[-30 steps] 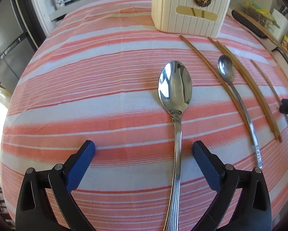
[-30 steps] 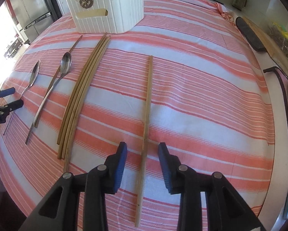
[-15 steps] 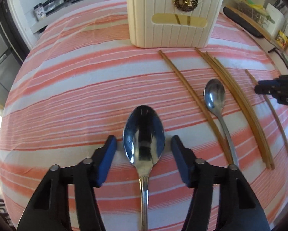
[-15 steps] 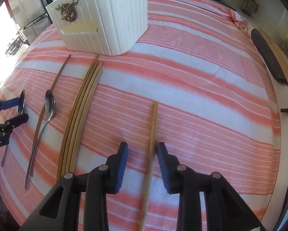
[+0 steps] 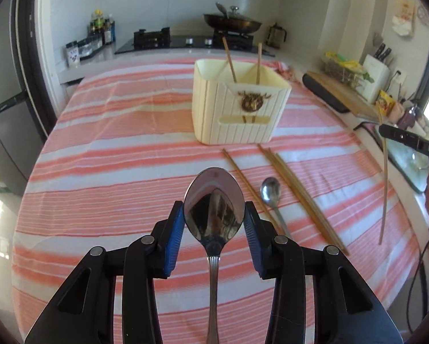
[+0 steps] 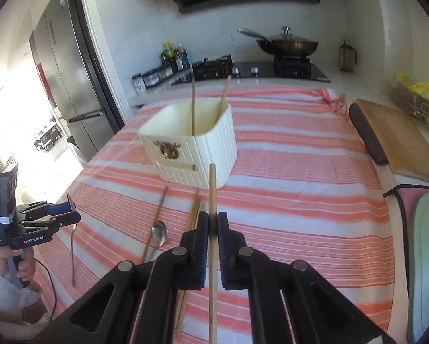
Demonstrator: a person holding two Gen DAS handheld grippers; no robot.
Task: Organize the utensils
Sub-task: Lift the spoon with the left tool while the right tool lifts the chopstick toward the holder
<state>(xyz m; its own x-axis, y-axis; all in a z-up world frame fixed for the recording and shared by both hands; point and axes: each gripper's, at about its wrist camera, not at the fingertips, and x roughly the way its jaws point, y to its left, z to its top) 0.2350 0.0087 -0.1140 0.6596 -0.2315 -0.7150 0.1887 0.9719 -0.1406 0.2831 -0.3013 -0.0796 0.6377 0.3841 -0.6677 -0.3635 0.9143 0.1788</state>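
Note:
My left gripper (image 5: 214, 215) is shut on the bowl of a large steel spoon (image 5: 214, 200) and holds it above the striped table; its handle hangs down. My right gripper (image 6: 212, 226) is shut on a single wooden chopstick (image 6: 212, 189), lifted off the cloth. The cream utensil holder (image 5: 237, 109) stands at the table's middle with two chopsticks upright inside; it also shows in the right wrist view (image 6: 191, 149). A small spoon (image 5: 270, 192), one loose chopstick (image 5: 243, 177) and a bundle of chopsticks (image 5: 297, 192) lie on the cloth before the holder.
The table carries a pink-and-white striped cloth (image 5: 128, 149). A wooden cutting board (image 6: 398, 143) lies at the right edge. A stove with a lidded pan (image 6: 286, 43) and jars stand behind. A fridge (image 6: 71, 86) stands at the left.
Both grippers closed and lifted: the left took hold of the large spoon, the right took hold of the lone chopstick. Both views rose from the cloth toward the holder.

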